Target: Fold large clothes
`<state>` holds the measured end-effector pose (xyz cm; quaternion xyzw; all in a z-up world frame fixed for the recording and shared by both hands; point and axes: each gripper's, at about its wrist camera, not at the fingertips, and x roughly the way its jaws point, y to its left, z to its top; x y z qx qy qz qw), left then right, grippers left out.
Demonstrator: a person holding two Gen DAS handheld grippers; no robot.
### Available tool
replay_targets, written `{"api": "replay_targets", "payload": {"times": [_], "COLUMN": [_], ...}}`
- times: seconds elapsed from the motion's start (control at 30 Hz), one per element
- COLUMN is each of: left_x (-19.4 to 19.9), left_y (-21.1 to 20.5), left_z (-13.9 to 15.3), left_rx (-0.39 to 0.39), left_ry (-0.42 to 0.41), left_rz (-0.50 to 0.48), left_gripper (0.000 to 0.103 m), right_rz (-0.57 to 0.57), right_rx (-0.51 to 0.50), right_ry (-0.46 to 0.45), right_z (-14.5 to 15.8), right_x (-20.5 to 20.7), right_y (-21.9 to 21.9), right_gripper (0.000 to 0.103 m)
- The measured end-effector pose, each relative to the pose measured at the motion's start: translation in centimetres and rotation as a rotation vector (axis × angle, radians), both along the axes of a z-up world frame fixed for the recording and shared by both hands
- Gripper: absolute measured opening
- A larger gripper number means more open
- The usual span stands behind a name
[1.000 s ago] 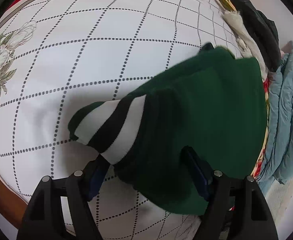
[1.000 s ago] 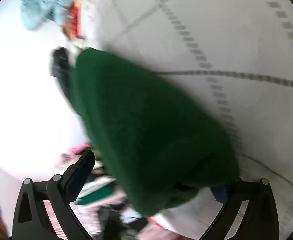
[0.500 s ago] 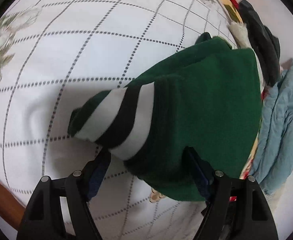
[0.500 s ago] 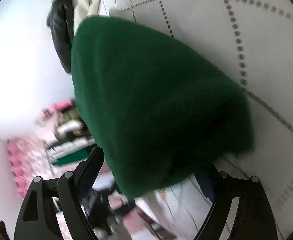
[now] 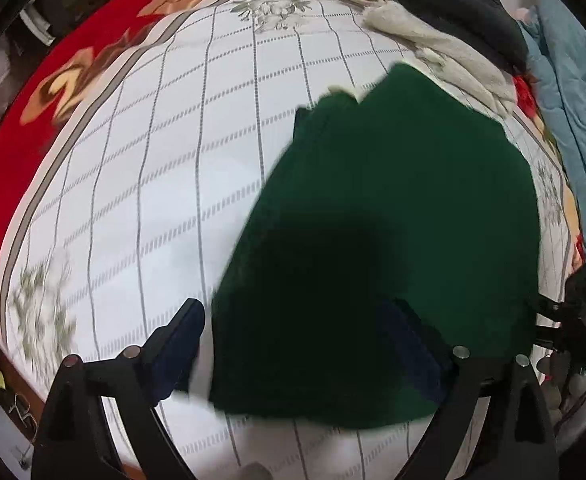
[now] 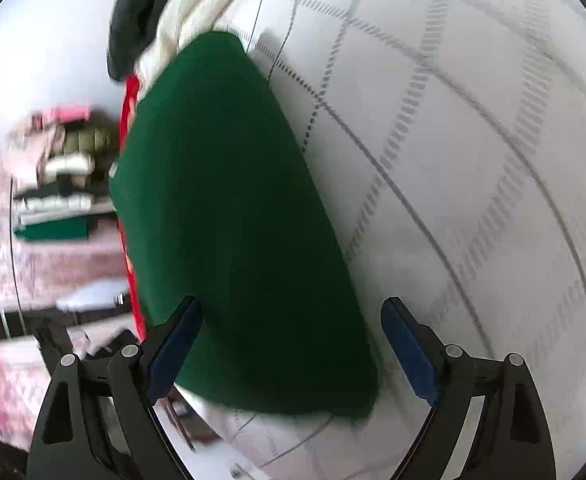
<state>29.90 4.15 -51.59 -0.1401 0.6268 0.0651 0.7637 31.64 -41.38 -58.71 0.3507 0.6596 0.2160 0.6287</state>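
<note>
Green sweater [image 5: 393, 240] on my bed [image 5: 153, 168], frame centre; left hand-held gripper [image 5: 297, 344] and right hand-held gripper [image 6: 293, 344] both released.

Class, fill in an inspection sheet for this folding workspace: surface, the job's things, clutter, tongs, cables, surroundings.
Surface: white grid-patterned bedspread with red floral border.
Job's things: folded dark green knit garment lying on the bedspread.
Clutter: cream fleecy garment, black jacket, light blue quilt along the far edge.
Tongs: left tongs open, green garment between them; right tongs open over the garment's edge.
Cables: black device with cords.
Surroundings: blurred shelves.
</note>
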Motion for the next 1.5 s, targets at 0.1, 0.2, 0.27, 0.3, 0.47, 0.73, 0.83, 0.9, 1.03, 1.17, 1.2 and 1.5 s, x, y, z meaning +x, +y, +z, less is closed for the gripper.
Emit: {"api": "replay_targets", "payload": {"times": [0.1, 0.2, 0.27, 0.3, 0.47, 0.73, 0.83, 0.9, 1.03, 1.17, 1.2, 1.5], "left_x": [2.1, 3.8, 4.6, 4.9, 6.2, 6.8, 6.6, 6.3, 6.6, 6.8, 6.7, 7.1], "left_y": [1.6, 2.9, 3.7, 4.0, 5.1, 5.8, 5.4, 5.4, 6.0, 6.0, 6.2, 7.2], "left_z": [-2.0, -3.6, -4.8, -5.4, -6.5, -5.7, -4.7, -4.2, -4.2, -4.5, -4.4, -2.2], "left_rx": [-0.043, -0.096, -0.135, -0.148, -0.255, -0.288, -0.262, -0.259, -0.295, -0.282, -0.279, -0.249], "left_ry": [0.009, 0.014, 0.027, 0.029, 0.020, -0.063, -0.087, -0.102, -0.104, -0.101, -0.103, -0.132], "left_rz": [0.019, 0.034, 0.032, 0.030, 0.002, -0.010, -0.039, -0.047, -0.039, -0.049, -0.046, -0.038], "left_gripper": [0.093, 0.093, 0.093, 0.095, 0.096, 0.063, 0.035, 0.026, 0.020, 0.020, 0.020, 0.014], "right_rz": [0.065, 0.112, 0.122, 0.109, 0.187, 0.281, 0.236, 0.221, 0.251, 0.211, 0.195, 0.082], "right_rx": [0.117, 0.198, 0.255, 0.319, 0.272, 0.187, 0.256, 0.287, 0.314, 0.250, 0.244, 0.198], "right_ry": [-0.021, -0.012, 0.000, 0.019, 0.051, 0.058, 0.069, 0.064, 0.067, 0.029, 0.002, -0.011], "right_z": [-1.8, -2.4, -2.7, -3.2, -4.4, -4.1, -3.8, -3.2, -4.0, -6.1, -6.1, -4.1], "right_x": [3.6, 6.2, 7.4, 7.6, 8.9, 10.1, 9.8, 9.3, 8.6, 9.1, 9.4, 9.6], "right_y": [2.2, 4.8, 5.5, 5.2, 7.5, 12.4, 11.9, 12.1, 13.2, 14.5, 14.9, 17.0], "right_gripper": [0.103, 0.100, 0.085, 0.069, 0.078, 0.078, 0.057, 0.054, 0.060, 0.079, 0.081, 0.045]}}
